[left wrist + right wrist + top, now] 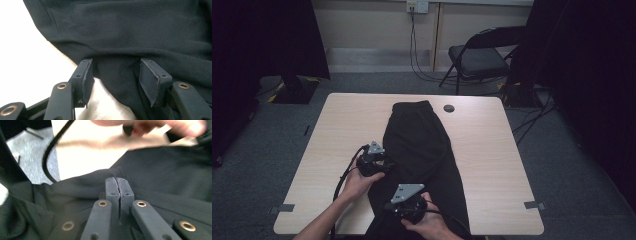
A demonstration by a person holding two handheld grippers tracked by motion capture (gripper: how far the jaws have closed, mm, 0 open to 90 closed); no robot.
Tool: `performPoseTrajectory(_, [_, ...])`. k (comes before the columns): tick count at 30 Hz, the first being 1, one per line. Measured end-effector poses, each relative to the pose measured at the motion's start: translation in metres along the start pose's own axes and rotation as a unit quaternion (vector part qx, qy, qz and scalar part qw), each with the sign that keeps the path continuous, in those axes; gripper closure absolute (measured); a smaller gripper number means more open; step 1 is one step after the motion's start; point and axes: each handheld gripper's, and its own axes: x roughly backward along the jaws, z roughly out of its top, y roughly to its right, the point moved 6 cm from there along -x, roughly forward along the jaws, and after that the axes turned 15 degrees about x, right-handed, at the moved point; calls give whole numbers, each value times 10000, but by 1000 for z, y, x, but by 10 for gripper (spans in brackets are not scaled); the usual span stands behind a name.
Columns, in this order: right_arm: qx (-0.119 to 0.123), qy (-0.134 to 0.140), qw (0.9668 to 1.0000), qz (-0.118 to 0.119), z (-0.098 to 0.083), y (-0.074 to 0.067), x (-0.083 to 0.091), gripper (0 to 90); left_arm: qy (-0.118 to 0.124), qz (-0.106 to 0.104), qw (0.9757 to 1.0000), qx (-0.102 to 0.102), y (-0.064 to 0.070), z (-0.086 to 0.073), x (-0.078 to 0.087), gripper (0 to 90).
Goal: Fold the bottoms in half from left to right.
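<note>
A pair of black trousers [419, 145] lies folded lengthwise down the middle of the light wooden table [497, 150], waistband at the far end. My left gripper [384, 167] sits at the cloth's left edge. In the left gripper view its jaws [115, 61] stand open, with the dark fabric [125, 30] lying between and beyond the pads, which do not press on it. Nearer the front edge, my right gripper [391, 205] rests on the lower legs. In the right gripper view its pads [117, 178] are closed together on a raised ridge at the edge of the trousers [162, 175].
A round cable hole [449, 108] sits in the table beside the waistband. A folding chair [477, 60] and floor cables stand behind the table. The left hand [150, 125] and its trailing cable [47, 157] appear at the top of the right gripper view.
</note>
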Motion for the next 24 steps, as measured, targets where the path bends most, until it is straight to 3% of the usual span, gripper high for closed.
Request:
performPoseTrajectory(1, [-13,107,9999,-101,1,3,14,888,-7,3,10000,-8,0,0,0,450])
performPoseTrajectory(2, [-13,107,9999,-101,1,3,14,888,-6,20,10000,-22,-1,0,1,450])
performPoseTrajectory(3, [-81,235,9994,-259,1,7,33,888,-40,17,10000,-9,-1,0,1,447])
performPoseTrajectory(4, [-81,235,9994,-259,1,7,33,888,-40,17,10000,-9,-1,0,1,447])
performPoseTrajectory(6, [-257,381,9980,-427,-2,14,54,888,-45,11,10000,7,-2,0,1,447])
performPoseTrajectory(11, [-596,650,9919,-910,-18,29,106,888,-63,52,10000,43,-2,0,2,446])
performPoseTrajectory(17, [-963,733,9819,-1458,-50,33,159,890,-5,161,9998,146,-5,1,2,442])
performPoseTrajectory(20, [-1118,539,9808,-1502,-71,27,168,894,-33,177,9998,121,-6,1,2,442])
performPoseTrajectory(21, [-1216,253,9816,-1449,-90,22,167,890,-33,173,9998,114,-6,1,2,441])
performPoseTrajectory(24, [-1270,45,9824,-1368,-101,16,165,844,-19,180,9998,83,-7,1,2,438])
